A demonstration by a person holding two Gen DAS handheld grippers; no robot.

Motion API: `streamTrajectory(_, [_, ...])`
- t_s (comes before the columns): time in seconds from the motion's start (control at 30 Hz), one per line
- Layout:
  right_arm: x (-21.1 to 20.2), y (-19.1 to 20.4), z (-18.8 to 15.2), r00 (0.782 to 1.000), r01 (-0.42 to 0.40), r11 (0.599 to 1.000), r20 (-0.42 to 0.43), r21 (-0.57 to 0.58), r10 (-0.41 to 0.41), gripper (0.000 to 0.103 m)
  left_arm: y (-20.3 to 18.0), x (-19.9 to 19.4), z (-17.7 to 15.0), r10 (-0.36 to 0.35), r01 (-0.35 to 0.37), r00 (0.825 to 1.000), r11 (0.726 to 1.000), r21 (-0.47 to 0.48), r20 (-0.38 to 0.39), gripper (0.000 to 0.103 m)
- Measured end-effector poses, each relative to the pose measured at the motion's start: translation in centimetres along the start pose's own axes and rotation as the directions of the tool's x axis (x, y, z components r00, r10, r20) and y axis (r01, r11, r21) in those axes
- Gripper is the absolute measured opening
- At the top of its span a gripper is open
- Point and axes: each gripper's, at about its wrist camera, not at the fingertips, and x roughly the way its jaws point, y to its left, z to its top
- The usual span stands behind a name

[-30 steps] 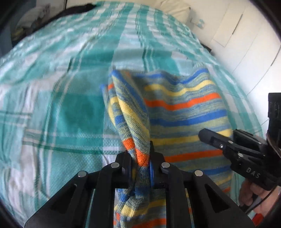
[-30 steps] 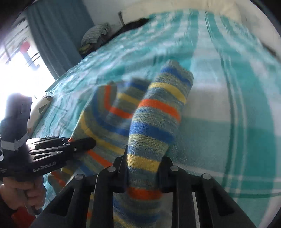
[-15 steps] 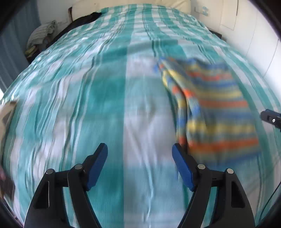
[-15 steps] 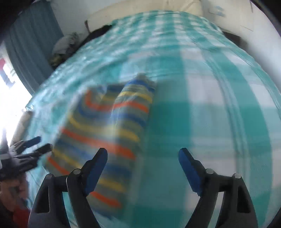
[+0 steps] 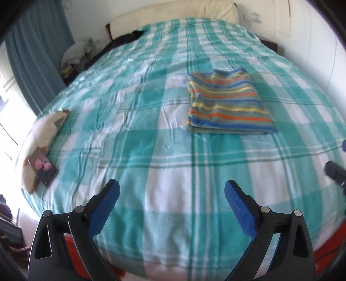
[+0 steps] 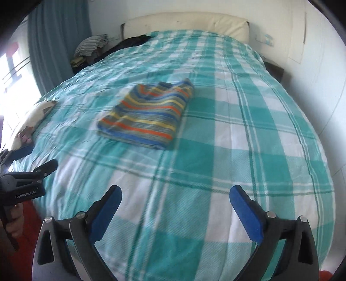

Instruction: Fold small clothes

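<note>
Bed point(image 5: 151, 151), widest thing in both views: we see it covered by a teal and white checked bedspread point(image 6: 237, 140), creased toward the window side, smoother near us. A cream headboard point(image 5: 173, 15) runs along the far end against a white wall. Blue curtains point(image 5: 32, 54) hang at the left.

Folded striped garment point(image 5: 227, 101): we note it lying flat on the bedspread, a neat rectangle with blue, orange, yellow and grey-green stripes. In the left wrist view it sits right of centre and well ahead of the fingers; in the right wrist view point(image 6: 149, 112) it sits left of centre, slightly blurred. Nothing touches it.

Left gripper point(image 5: 172, 207): our view shows its jaws spread wide, blue pads point(image 5: 103, 214) facing each other over bare bedspread, nothing between them. Well apart from the garment.

Right gripper point(image 6: 176, 211): likewise released, jaws wide, blue pads point(image 6: 246, 216) empty, held above the near part of the bed.

From the right wrist view we also catch the left gripper at the left edge, black body lettered "GenRobot.AI".

Pile of clothes point(image 6: 90, 49) beside the bed's far left corner. A book point(image 5: 43, 170) lies at the left edge of the bed.
</note>
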Motion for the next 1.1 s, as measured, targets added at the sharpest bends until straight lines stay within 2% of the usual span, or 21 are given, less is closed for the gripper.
streamTrajectory(0.07, [-1.1, 1.0, -0.2, 1.0, -0.001, 1.0, -0.003, -0.021, 0.001, 0.099, 0.1, -1.5, -0.1, -0.034, 0.034, 0.999, 0.999, -0.013, -0.017, 0.098])
streamTrajectory(0.23, [-4.5, 2.8, 0.2, 1.0, 0.004, 1.0, 0.004, -0.022, -0.004, 0.102, 0.3, -5.4, -0.6, 0.027, -0.027, 0.999, 1.0, 0.001, 0.021, 0.098])
streamTrajectory(0.33, [-6.0, 3.4, 0.5, 1.0, 0.004, 1.0, 0.001, -0.016, -0.004, 0.102, 0.2, -7.1, -0.9, 0.029, -0.029, 0.999, 1.0, 0.007, 0.039, 0.1])
streamTrajectory(0.4, [-7.1, 4.0, 0.7, 1.0, -0.001, 1.0, 0.0, -0.021, 0.001, 0.102, 0.4, -8.0, -1.1, 0.005, -0.004, 0.999, 1.0, -0.003, 0.04, 0.102])
streamTrajectory(0.53, [-8.6, 4.6, 1.5, 1.0, 0.023, 1.0, 0.002, -0.017, -0.023, 0.102, 0.7, -9.3, -0.7, -0.011, 0.011, 1.0, 1.0, -0.019, 0.024, 0.102])
streamTrajectory(0.67, [-10.3, 5.0, 2.6, 0.999, 0.04, 0.999, 0.003, -0.013, -0.04, 0.102, 1.1, -10.8, 0.0, 0.019, -0.017, 0.998, 0.999, -0.033, 0.053, 0.102])
streamTrajectory(0.8, [-11.8, 5.8, 3.0, 0.999, 0.053, 0.998, 0.014, -0.03, -0.053, 0.102, 1.8, -12.1, 0.7, 0.019, -0.014, 0.997, 0.998, -0.066, 0.077, 0.102])
streamTrajectory(1.1, [-11.5, 5.7, 2.6, 0.995, 0.095, 0.995, -0.001, -0.027, -0.095, 0.102, 1.5, -12.4, 1.2, 0.019, -0.014, 0.996, 0.998, -0.065, 0.089, 0.102])
